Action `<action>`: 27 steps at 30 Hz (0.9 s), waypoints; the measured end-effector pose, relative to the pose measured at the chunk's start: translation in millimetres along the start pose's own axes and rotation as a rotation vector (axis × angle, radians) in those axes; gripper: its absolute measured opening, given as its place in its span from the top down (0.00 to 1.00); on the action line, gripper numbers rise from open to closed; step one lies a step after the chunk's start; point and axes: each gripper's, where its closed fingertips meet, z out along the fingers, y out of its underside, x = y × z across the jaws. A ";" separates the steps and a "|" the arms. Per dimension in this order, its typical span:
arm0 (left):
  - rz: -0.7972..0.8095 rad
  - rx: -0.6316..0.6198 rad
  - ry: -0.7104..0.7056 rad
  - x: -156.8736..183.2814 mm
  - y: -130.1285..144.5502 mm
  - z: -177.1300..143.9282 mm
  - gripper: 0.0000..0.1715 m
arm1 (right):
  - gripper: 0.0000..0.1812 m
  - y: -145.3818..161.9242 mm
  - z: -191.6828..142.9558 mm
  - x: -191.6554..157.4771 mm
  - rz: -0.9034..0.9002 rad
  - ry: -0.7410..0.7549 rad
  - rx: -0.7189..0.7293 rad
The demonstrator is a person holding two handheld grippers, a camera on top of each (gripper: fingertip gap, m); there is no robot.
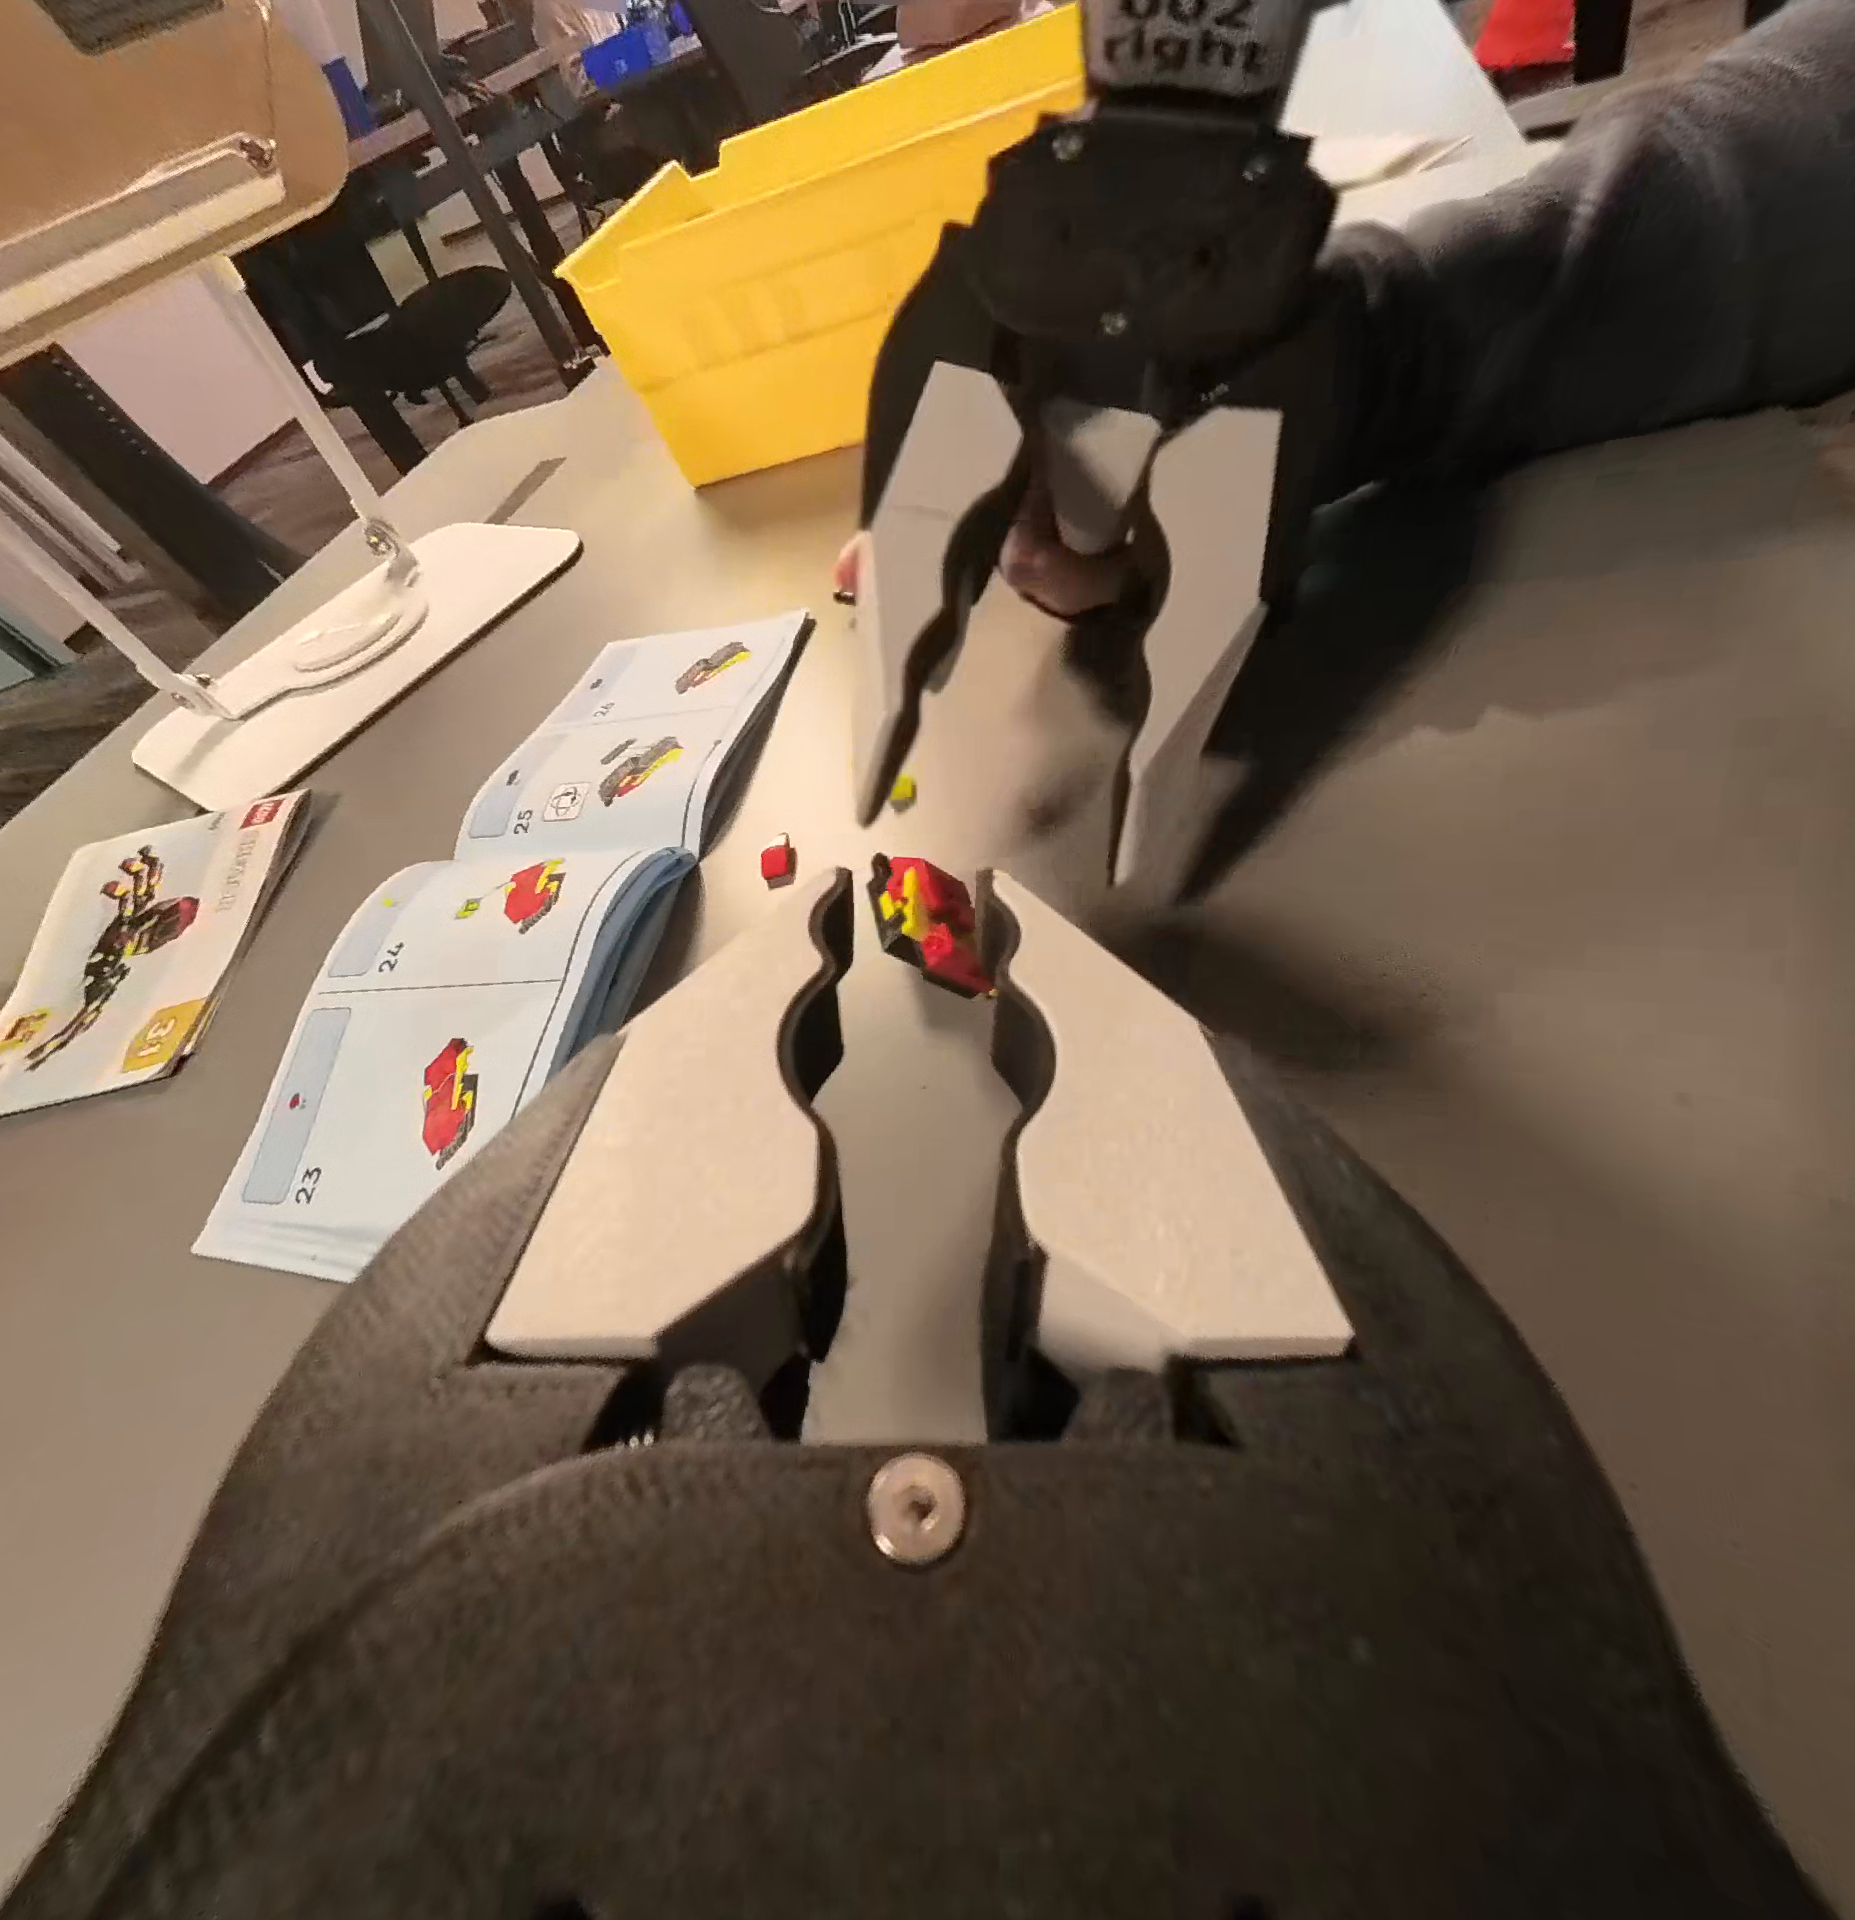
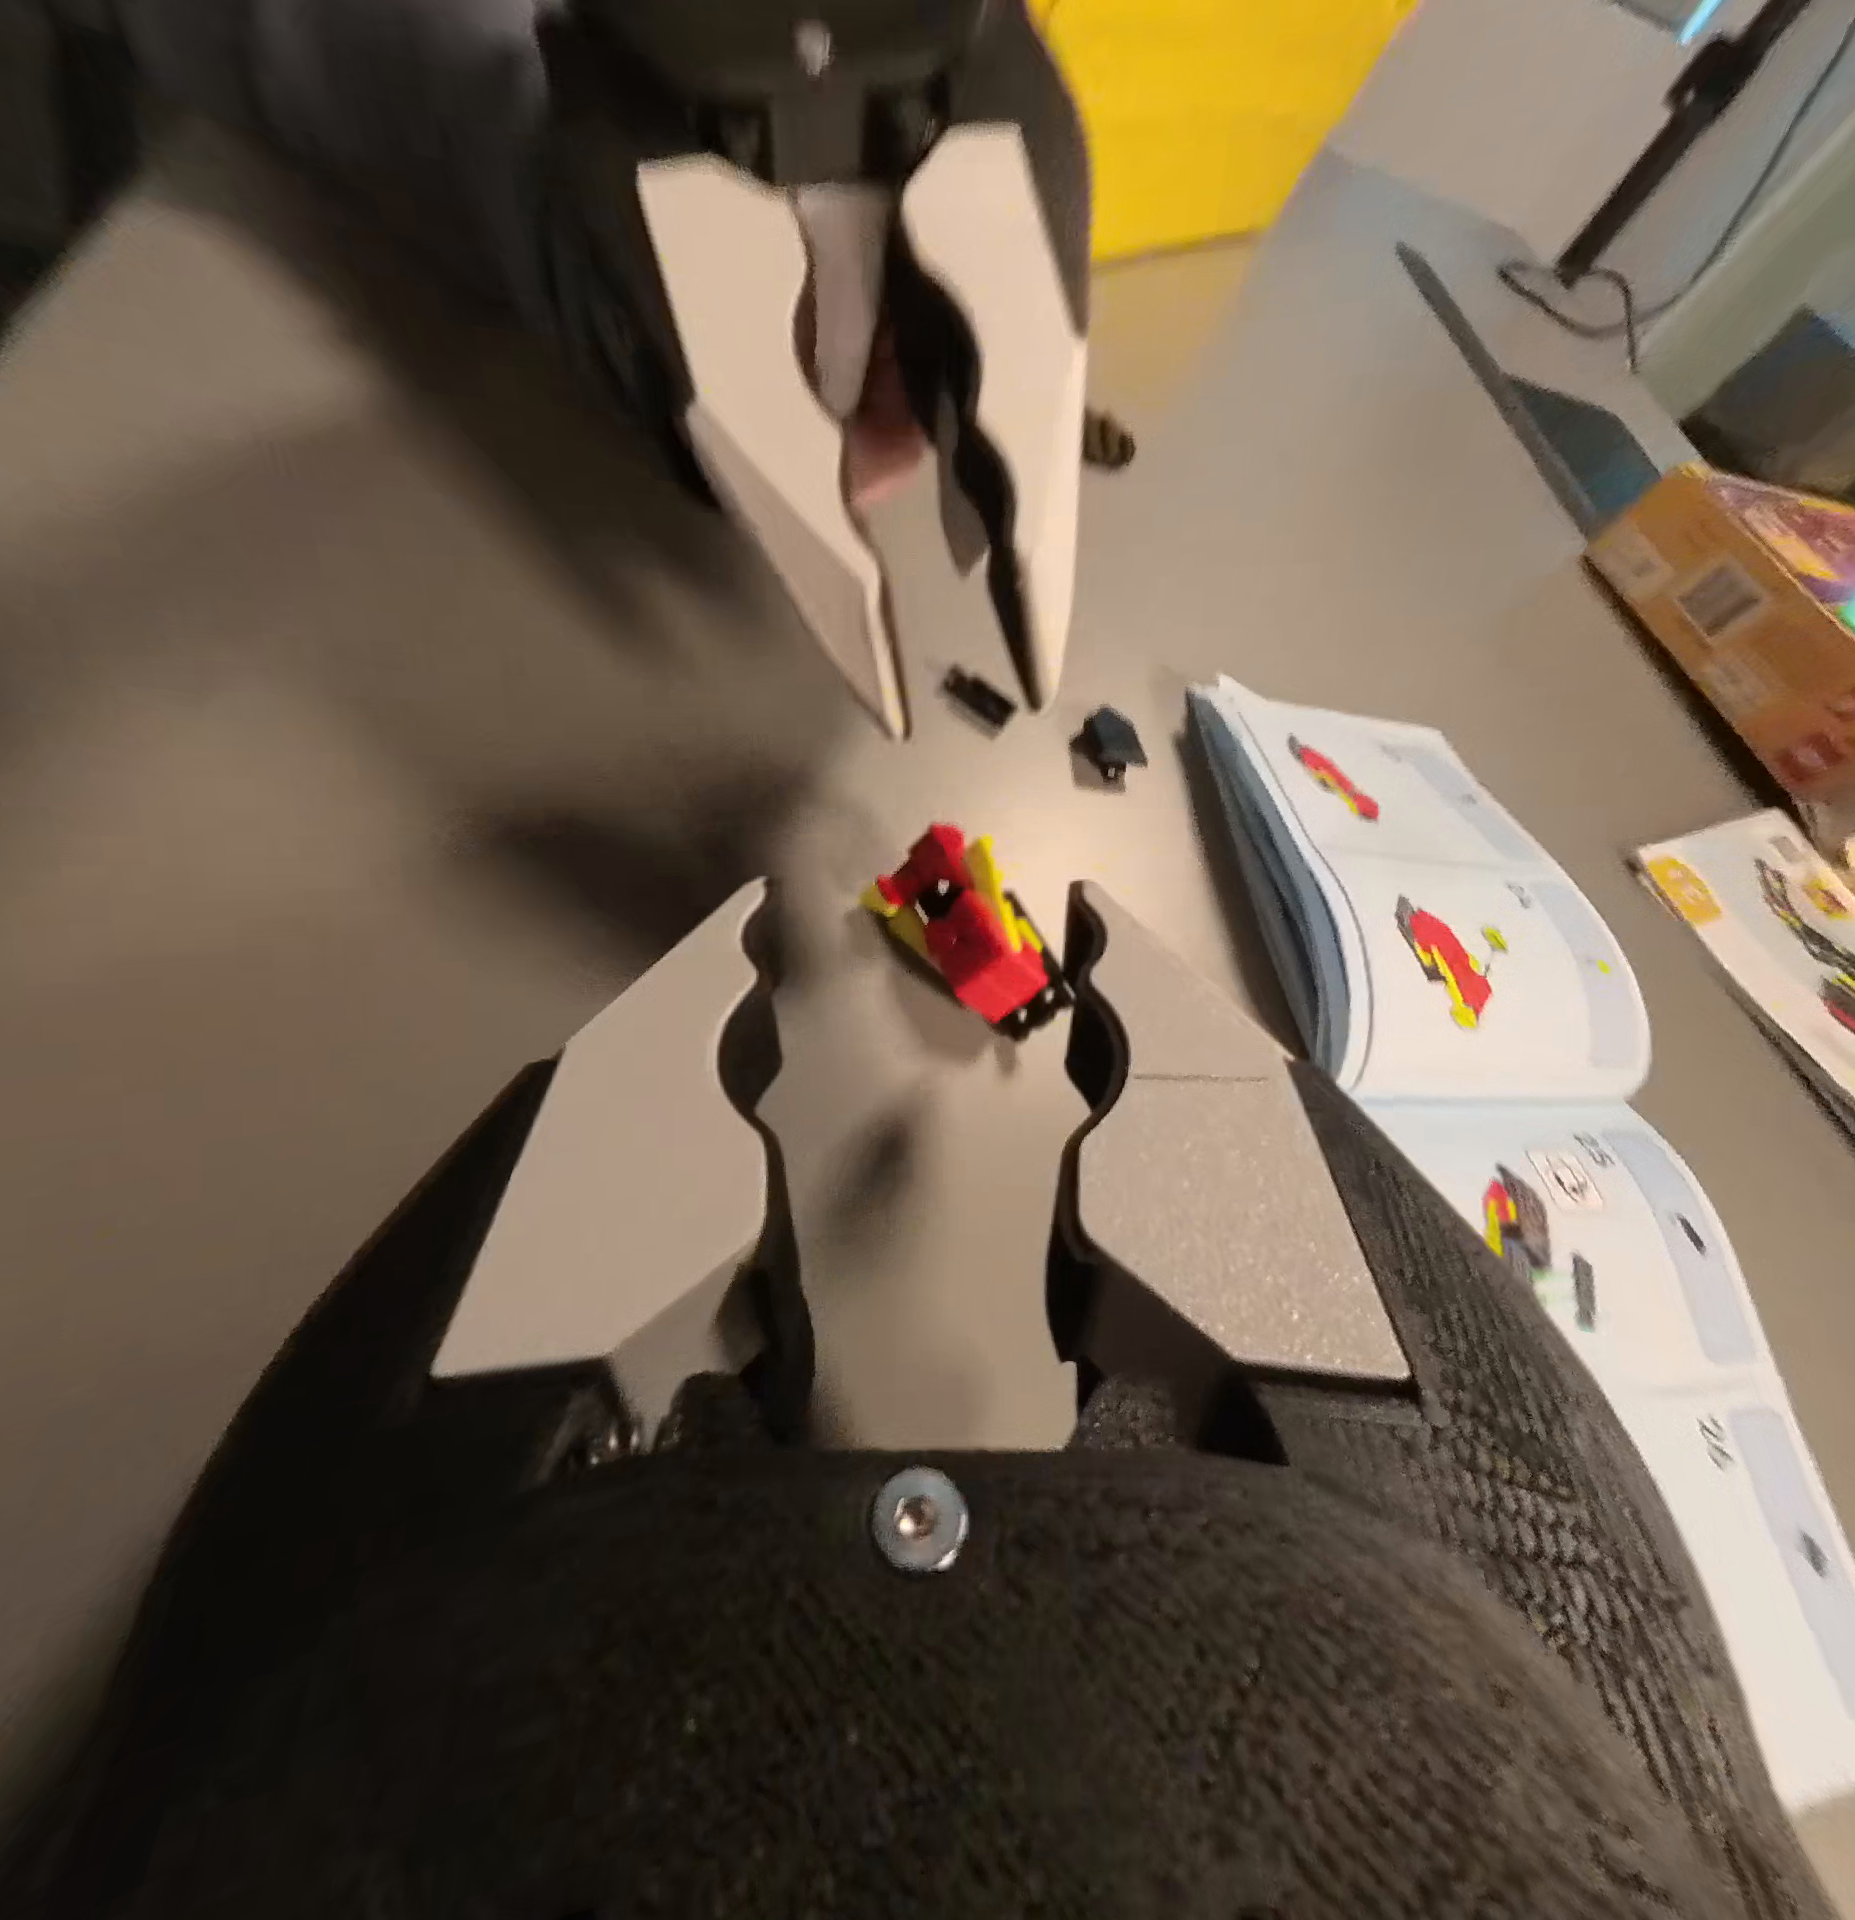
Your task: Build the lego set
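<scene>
— What fills the upper left of the left wrist view?

— A white desk lamp (image 1: 310, 623), its flat base on the grey table (image 1: 1525, 1039). Behind it stand dark office chairs (image 1: 435, 322) and desks (image 1: 507, 104) on a brownish floor (image 1: 268, 488).

— And the upper middle?

— A yellow bin (image 1: 798, 301) on the table.

— The right wrist view?

— At upper right, a black stand (image 2: 1671, 156) with a trailing cable; lower down, a cardboard box (image 2: 1754, 623). The light is warm.

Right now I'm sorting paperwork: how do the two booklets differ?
The near booklet lies open, showing build steps with red models; the far booklet lies closed, cover up, showing a dark model. The open one looks thicker and sits beside the lego model; the closed one lies farther left. Both rest flat on the table.
</scene>
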 end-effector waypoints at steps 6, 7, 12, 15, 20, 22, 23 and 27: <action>0.004 -0.013 0.010 1.5 1.4 1.2 0.85 | 0.74 5.1 11.2 11.9 0.146 -0.196 -0.026; 0.006 -0.013 0.011 1.7 1.5 1.1 0.85 | 0.75 9.0 14.1 12.2 0.161 -0.224 -0.055; 0.006 -0.009 0.014 2.1 1.2 0.7 0.85 | 0.85 24.7 21.0 14.2 0.111 -0.227 -0.156; 0.005 -0.011 0.017 2.3 1.4 0.8 0.85 | 0.86 25.5 18.0 11.6 0.090 -0.215 -0.155; 0.011 -0.027 0.018 3.0 3.3 2.1 0.83 | 0.86 14.4 10.0 11.5 0.057 -0.144 -0.082; 0.016 -0.040 0.018 3.5 4.8 3.4 0.82 | 0.86 4.0 7.9 14.1 0.024 -0.088 -0.048; 0.018 -0.046 0.017 3.5 5.5 4.0 0.82 | 0.86 -1.8 7.1 15.1 -0.003 -0.058 -0.034; 0.010 -0.051 -0.012 -0.1 5.7 4.4 0.82 | 0.86 -21.7 4.8 17.7 -0.108 0.042 -0.001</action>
